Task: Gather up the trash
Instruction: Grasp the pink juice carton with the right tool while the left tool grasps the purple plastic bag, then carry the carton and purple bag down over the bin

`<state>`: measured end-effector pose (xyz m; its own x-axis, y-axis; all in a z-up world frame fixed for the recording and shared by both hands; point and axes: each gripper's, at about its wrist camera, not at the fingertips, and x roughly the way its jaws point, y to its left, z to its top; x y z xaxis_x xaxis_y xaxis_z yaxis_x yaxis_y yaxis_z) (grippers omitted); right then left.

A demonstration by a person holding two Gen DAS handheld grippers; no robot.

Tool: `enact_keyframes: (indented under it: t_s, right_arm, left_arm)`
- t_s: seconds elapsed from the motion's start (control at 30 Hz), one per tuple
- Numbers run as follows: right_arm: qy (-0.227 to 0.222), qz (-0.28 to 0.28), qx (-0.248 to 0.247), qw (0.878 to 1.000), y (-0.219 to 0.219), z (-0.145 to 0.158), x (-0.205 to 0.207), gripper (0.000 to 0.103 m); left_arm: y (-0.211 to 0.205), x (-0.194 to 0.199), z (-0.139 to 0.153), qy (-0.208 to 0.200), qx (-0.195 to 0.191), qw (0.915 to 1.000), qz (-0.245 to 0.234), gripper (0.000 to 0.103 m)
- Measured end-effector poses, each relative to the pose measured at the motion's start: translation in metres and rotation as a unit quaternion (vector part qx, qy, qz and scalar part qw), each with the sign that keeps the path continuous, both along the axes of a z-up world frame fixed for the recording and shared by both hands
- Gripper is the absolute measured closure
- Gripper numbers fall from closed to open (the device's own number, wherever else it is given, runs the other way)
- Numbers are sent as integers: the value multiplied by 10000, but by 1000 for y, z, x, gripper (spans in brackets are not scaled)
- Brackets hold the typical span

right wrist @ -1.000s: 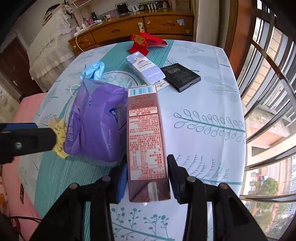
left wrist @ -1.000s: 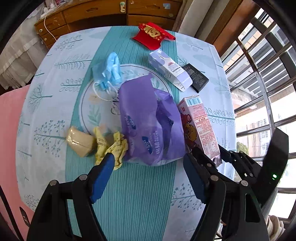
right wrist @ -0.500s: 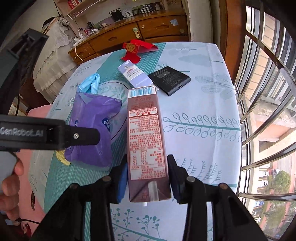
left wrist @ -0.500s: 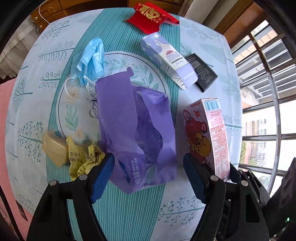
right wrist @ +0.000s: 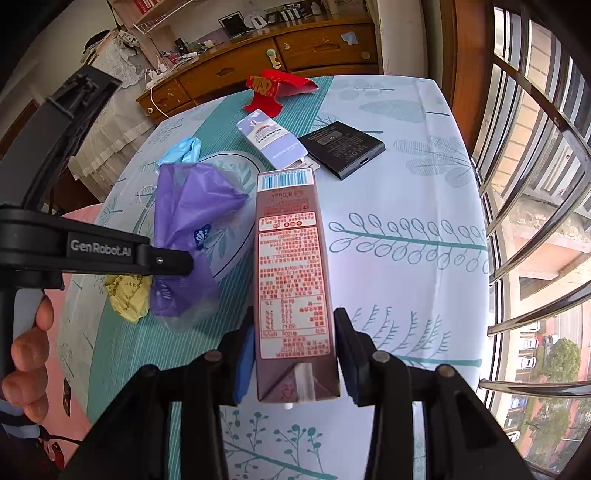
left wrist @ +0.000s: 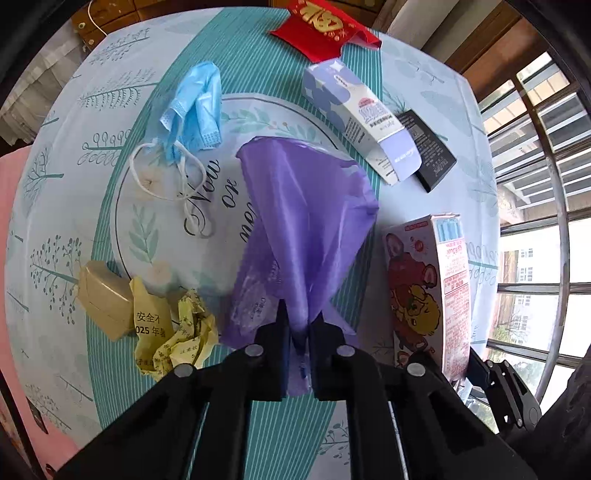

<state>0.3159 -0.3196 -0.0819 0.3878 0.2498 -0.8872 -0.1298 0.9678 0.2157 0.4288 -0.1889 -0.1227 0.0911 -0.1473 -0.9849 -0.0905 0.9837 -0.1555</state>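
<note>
My left gripper [left wrist: 298, 325] is shut on the near edge of a purple plastic bag [left wrist: 306, 221], which hangs lifted above the table; the bag also shows in the right wrist view [right wrist: 188, 221]. My right gripper [right wrist: 295, 347] is shut on a brown drink carton [right wrist: 291, 273], held just right of the bag; the carton shows in the left wrist view [left wrist: 428, 291]. Loose trash lies on the table: a blue face mask [left wrist: 195, 110], crumpled yellow paper [left wrist: 173, 332], a tan wrapped block [left wrist: 103, 299], a lilac box [left wrist: 362, 122] and a red envelope [left wrist: 325, 26].
A black flat box [right wrist: 341, 147] lies beside the lilac box [right wrist: 273, 140]. The table has a pale cloth with a teal striped band [left wrist: 258, 435]. A wooden dresser [right wrist: 280, 55] stands behind. A barred window [right wrist: 535, 184] runs along the right edge.
My left gripper went from wide open to shut on the purple bag's edge and the bag has been pulled up. The right gripper kept hold of the carton and rose slightly.
</note>
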Motion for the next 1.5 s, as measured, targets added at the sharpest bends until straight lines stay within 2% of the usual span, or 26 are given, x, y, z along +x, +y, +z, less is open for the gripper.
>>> enact_keyframes:
  t_s: [0.3,0.53,0.77,1.0,1.17,1.27,1.5]
  right_arm:
    - [-148,-33,17,9999,12,16,-22,64]
    - [-216,-108,-49,9997,32,36,-57,64]
    - [-434,-273,-147,9986,72,66,-115,64]
    - [-555,-605,-86,9966,131,86,-195,64]
    - [-666,-634,-217,9955,178,91,-252,64]
    - [-701,-646,-326,9949,201,92,-281,64]
    - [-304,-540,-613,9962,242,81,-327,64]
  left_arm:
    - [17,-28,41,-372,-170,9990,-165,98]
    - [46,-83,66,-541,-150,9975,-433,98]
    - [101,-154,97,-848,-220,9938,-691,98]
    - [166,-230,119,-1244,-379,9872,-923,98]
    - [213,-285,115,-1367,-490,9832,-1102,98]
    - [232,-310,105,-1292,-574,9830,-1174,98]
    - [259,-361,79,-947,-689,9854,-1238,98]
